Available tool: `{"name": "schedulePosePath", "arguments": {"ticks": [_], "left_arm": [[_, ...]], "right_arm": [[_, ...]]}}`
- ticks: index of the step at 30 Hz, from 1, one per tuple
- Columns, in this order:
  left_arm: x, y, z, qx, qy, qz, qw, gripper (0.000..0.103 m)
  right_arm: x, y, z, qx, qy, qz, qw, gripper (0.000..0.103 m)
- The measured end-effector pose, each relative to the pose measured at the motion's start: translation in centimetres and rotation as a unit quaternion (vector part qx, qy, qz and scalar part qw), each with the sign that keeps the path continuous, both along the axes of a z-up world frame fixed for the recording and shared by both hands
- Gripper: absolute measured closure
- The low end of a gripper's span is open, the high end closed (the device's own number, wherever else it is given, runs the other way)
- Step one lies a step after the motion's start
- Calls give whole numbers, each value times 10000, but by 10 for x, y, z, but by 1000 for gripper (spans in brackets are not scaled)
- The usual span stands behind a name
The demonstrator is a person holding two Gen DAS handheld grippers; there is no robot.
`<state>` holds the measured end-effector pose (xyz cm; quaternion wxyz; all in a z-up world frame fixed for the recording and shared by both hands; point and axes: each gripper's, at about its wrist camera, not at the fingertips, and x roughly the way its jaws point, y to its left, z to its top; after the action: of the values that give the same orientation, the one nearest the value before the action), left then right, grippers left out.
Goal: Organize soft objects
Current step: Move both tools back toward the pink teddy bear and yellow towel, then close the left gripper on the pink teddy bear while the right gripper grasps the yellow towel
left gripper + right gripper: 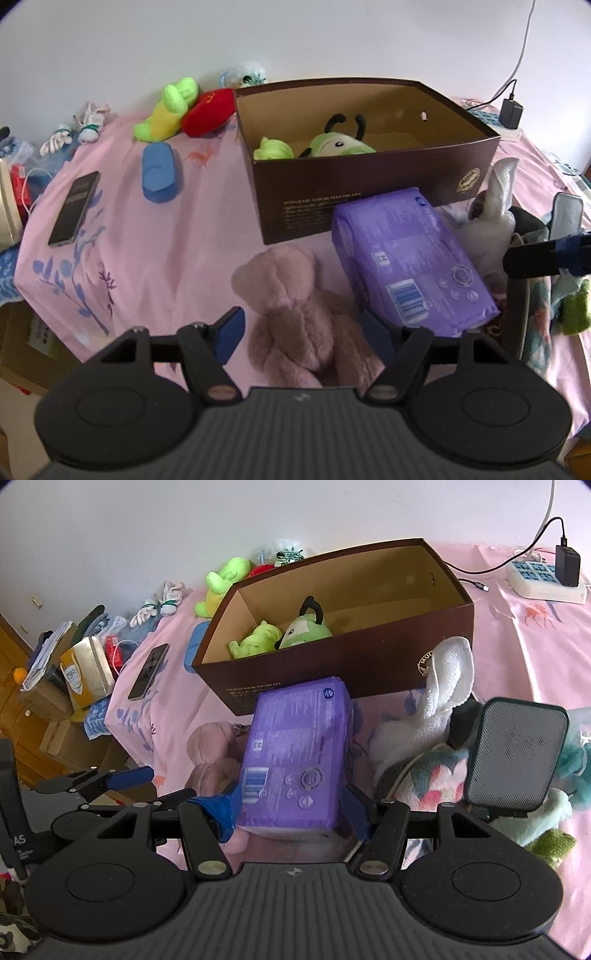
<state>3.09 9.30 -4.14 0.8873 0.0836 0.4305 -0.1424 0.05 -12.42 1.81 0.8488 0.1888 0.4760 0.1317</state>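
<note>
As purple pack [295,749] lies flat | long axis twd box [343,635]

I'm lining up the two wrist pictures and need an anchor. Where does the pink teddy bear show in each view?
Left wrist: the pink teddy bear lies at bottom centre, between the open left jaws, left of the purple pack.
Right wrist: the pink teddy bear sits centre-left, partly hidden behind the purple pack.
Shared landmark: the brown box, just beyond both.

Purple pack [295,753], pink plush bear [295,314], brown box [369,177]
</note>
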Motion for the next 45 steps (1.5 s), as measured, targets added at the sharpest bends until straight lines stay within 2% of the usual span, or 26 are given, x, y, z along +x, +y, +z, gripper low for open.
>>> {"name": "schedulePosePath", "arguments": {"ticks": [9, 17, 21, 25, 29, 33, 36, 41, 43, 45], "left_arm": [[-20, 5, -7, 14, 69, -64, 10000, 28], [-46, -16, -21, -6, 370, -259, 9990, 28], [-57, -33, -27, 4, 556, -481, 9973, 28], [-66, -43, -27, 12, 566, -579, 9967, 28], [-59, -34, -21, -92, 510, -290, 9982, 28], [-40, -15, -11, -234, 254, 231, 9991, 27], [-23, -2, -16, -235, 214, 566, 9979, 26], [3, 18, -47, -719, 852, 840, 9902, 24], [5, 24, -51, -1032, 945, 893, 9861, 24], [7, 25, -52, -1135, 1000, 901, 9844, 24]], "right_arm": [[-24, -21, -4, 152, 89, 154, 9997, 58], [-56, -30, -21, 16, 337, 715, 9969, 58], [-68, -38, -33, 83, 513, 739, 9959, 58], [-75, -49, -46, 293, 717, 529, 9956, 57], [-82, -50, -54, 380, 793, 506, 9948, 57], [-83, -49, -63, 441, 912, 486, 9937, 57], [-81, -46, -67, 515, 1005, 511, 9923, 57], [-78, -35, -70, 440, 1078, 641, 9911, 57], [-76, -29, -70, 392, 1064, 706, 9910, 55], [-74, -23, -70, 268, 1012, 770, 9915, 55]]}}
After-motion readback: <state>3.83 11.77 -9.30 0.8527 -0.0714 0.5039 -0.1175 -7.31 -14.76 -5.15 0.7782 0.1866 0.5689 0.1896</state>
